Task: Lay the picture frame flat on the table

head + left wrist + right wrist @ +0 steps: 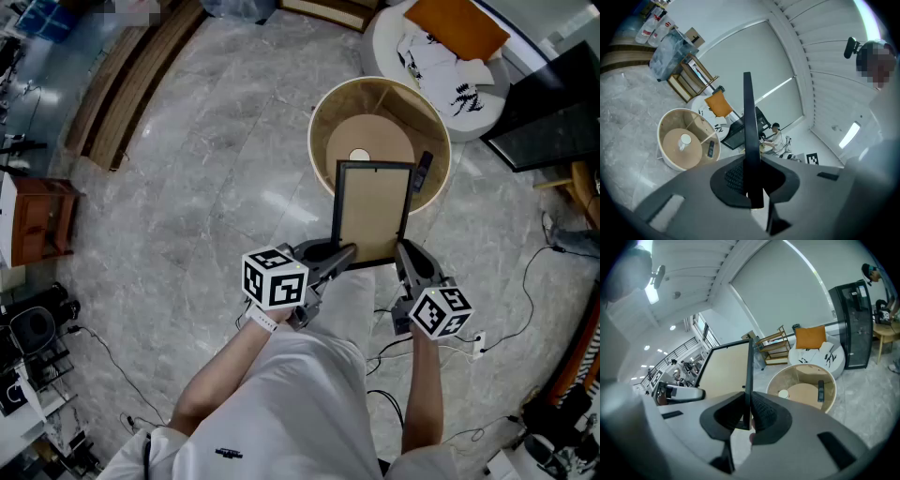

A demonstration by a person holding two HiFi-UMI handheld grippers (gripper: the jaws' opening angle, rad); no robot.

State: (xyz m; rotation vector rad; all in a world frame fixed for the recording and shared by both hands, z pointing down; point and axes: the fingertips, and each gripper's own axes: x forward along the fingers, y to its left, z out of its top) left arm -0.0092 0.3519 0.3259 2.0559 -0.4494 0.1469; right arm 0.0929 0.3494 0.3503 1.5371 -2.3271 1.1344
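Note:
A black picture frame (372,214) with a tan backing hangs in the air, held by its two lower corners. My left gripper (345,255) is shut on the frame's lower left edge (751,140), seen edge-on between the pads. On the lower right edge (748,376) my right gripper (403,251) is shut as well. The frame stands over the near rim of a round two-level table (328,111), whose inner shelf carries a white cup (359,156) and a dark remote (423,169).
A white round chair (384,37) with an orange cushion (457,24) stands beyond the table. A black cabinet (553,122) is at the right. Cables (506,337) trail on the marble floor at the lower right. Wooden shelves (127,80) lie at the upper left.

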